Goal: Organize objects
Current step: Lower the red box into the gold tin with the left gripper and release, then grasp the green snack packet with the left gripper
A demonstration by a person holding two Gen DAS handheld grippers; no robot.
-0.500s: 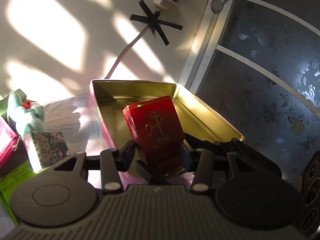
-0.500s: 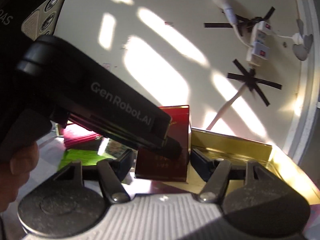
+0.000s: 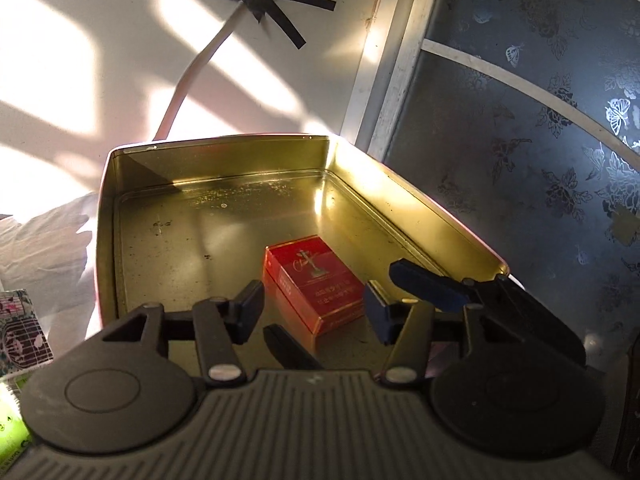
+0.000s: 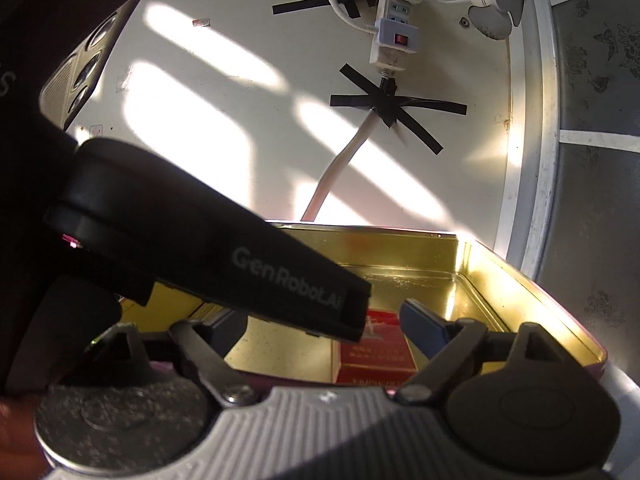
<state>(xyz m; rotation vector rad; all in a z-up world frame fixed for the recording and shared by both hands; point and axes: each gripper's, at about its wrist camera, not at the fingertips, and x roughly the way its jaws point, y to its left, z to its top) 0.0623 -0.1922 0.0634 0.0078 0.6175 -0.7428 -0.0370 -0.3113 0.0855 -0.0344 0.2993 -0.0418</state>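
A red cigarette box (image 3: 316,276) lies flat on the floor of an open gold tin (image 3: 220,140), near its front right. My left gripper (image 3: 314,308) hovers just above it, open, its fingertips to either side of the box and clear of it. In the right wrist view the left gripper's black body (image 4: 240,264) crosses the frame over the gold tin (image 4: 400,248). Under its tip shows the red box (image 4: 376,356). My right gripper (image 4: 326,326) stands open and wide at the tin's near edge, holding nothing. One of its blue fingers (image 3: 424,284) reaches in from the right.
A white cable (image 3: 192,80) is taped to the sunlit wall behind the tin, under a power strip (image 4: 394,24). A dark flowered panel (image 3: 520,140) stands to the right. Left of the tin lie a white cloth (image 3: 48,240), a patterned box (image 3: 20,332) and a green item (image 3: 12,428).
The left gripper held the red box upright over the tin; now the box lies flat on the tin floor and the fingers stand wider. Both grippers have moved closer over the tin.
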